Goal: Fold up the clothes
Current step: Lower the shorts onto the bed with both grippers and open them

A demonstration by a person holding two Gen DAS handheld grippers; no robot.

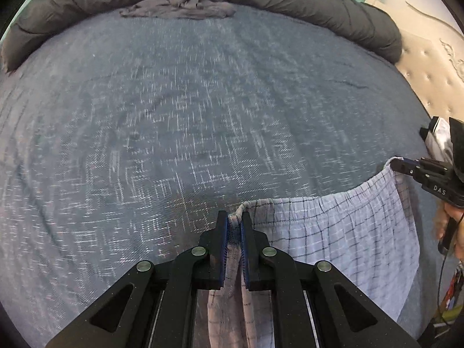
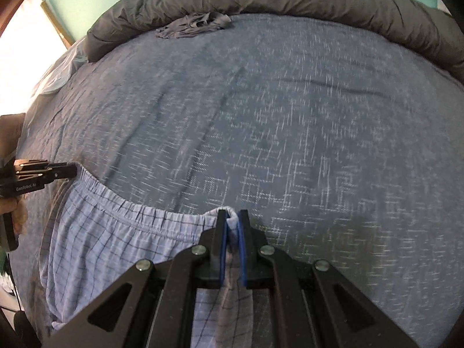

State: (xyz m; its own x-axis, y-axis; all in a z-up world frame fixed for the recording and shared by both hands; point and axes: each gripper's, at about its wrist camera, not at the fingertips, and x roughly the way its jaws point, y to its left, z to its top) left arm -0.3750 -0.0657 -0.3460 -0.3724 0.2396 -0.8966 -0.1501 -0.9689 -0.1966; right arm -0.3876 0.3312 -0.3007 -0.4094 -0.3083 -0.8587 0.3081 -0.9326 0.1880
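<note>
Both jaws clamped on checked shorts (image 1: pixel 342 232) waistband corners; broad blue bedspread (image 1: pixel 203 101) beyond.

The shorts (image 1: pixel 348 232) are thin woven cloth, light blue with a dark check, gathered at the waistband. The bed (image 1: pixel 203 101) has a coarse, matt blue-grey weave flecked white. The duvet (image 1: pixel 290 3) is soft, matt grey cloth; a crumpled grey garment (image 1: pixel 179 7) looks thin. Each gripper (image 1: pixel 234 223) (image 2: pixel 232 220) is matt black plastic with shiny metal pins and ribbed blue pads (image 1: pixel 223 243).
</note>
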